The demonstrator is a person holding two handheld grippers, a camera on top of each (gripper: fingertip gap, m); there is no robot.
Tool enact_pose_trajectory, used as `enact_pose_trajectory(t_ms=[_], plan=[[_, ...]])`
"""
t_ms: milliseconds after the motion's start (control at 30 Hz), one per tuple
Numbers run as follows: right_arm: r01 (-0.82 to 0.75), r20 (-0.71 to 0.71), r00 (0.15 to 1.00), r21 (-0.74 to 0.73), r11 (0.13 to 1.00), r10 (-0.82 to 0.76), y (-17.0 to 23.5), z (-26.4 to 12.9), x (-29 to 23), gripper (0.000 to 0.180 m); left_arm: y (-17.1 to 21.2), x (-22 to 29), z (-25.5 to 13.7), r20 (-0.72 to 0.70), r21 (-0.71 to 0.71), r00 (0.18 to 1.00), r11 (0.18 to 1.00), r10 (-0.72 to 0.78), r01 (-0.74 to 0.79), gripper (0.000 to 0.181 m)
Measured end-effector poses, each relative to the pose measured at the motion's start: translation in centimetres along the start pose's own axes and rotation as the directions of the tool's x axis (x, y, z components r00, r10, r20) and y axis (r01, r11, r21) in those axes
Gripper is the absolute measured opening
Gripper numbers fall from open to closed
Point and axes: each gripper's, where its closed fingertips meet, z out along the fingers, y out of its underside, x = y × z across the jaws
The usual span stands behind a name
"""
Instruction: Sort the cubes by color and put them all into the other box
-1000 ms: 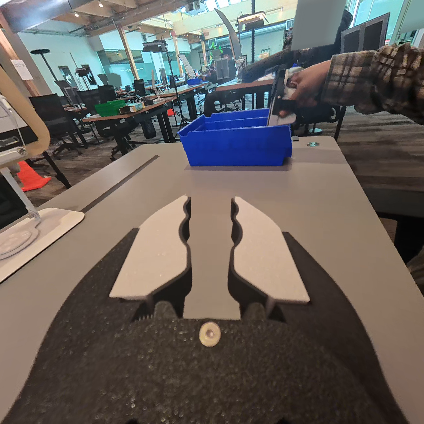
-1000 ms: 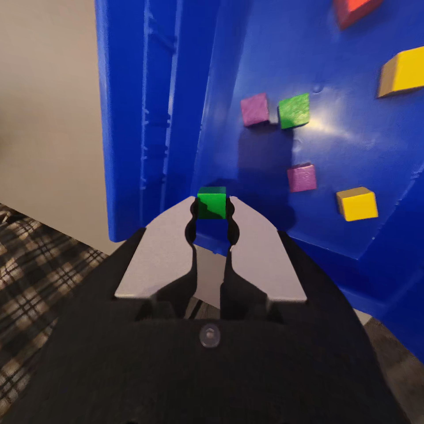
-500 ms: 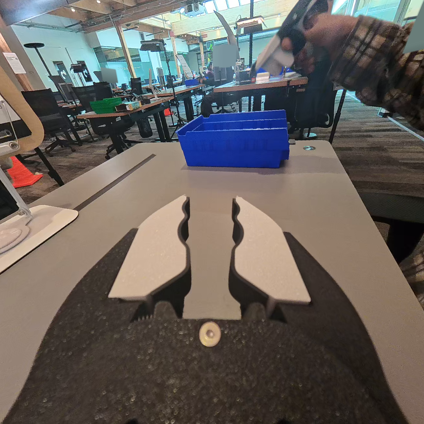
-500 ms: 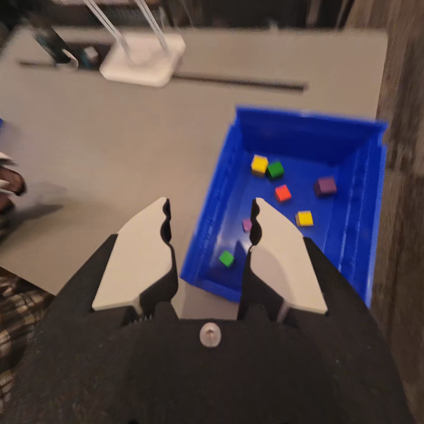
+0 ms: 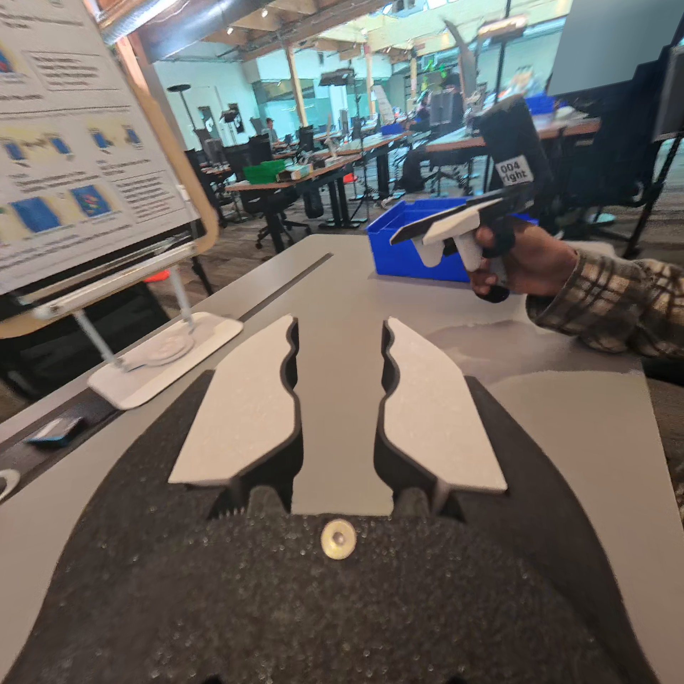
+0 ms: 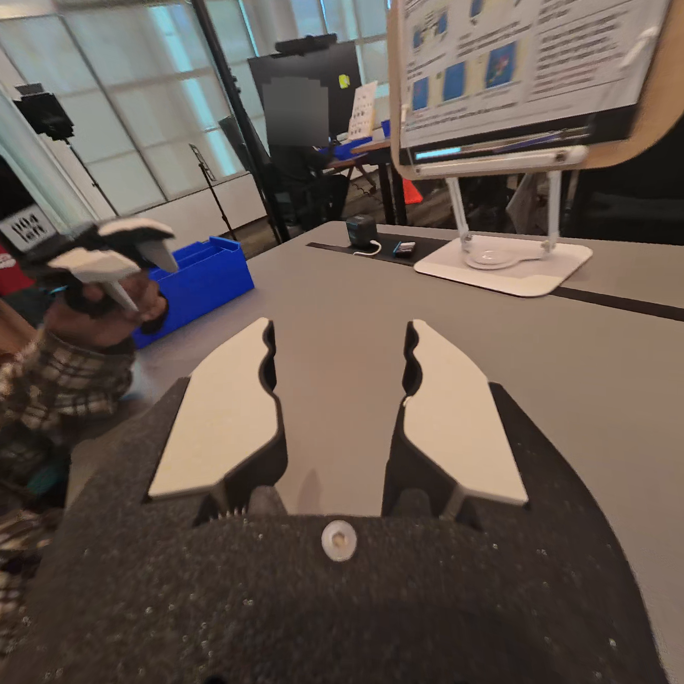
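Observation:
No cubes show in either view, and the insides of the boxes are hidden. My left gripper (image 5: 339, 325) is open and empty, low over the grey table (image 5: 333, 281). A blue box (image 5: 399, 244) stands at the table's far end. In front of it is my right gripper (image 5: 412, 237), held by a hand with a plaid sleeve. In the right wrist view my right gripper (image 6: 339, 327) is open wide and empty over the table (image 6: 370, 296). A blue box (image 6: 207, 274) stands at the left there, behind my left gripper (image 6: 148, 248).
An instruction board on a stand with a white base plate (image 5: 166, 355) stands at the table's left side; the base plate also shows in the right wrist view (image 6: 507, 262). A small black device (image 6: 361, 231) sits on a dark strip. Office desks and chairs stand beyond.
My right gripper let go of the green cube in the blue box, opened wide, lifted out and came down low over the table. My left gripper turned left, bringing the board into view.

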Motion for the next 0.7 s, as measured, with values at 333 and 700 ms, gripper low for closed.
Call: enact_pose_trajectory(t_ms=[333, 700], plan=[[0.103, 0.027, 0.994, 0.005, 0.995, -0.104, 3.5, 3.0, -0.4, 0.063, 5.1, -12.4, -26.1, 0.159, -0.759, 0.963, 0.651, 0.216, -0.021, 0.052], [0.138, -0.003, 0.990, -0.050, 0.989, -0.138, 3.6, 4.3, -1.9, 0.064, 16.3, -15.7, -42.0, 0.278, -0.954, 0.958, 0.101, -0.069, 0.284, 0.052]])
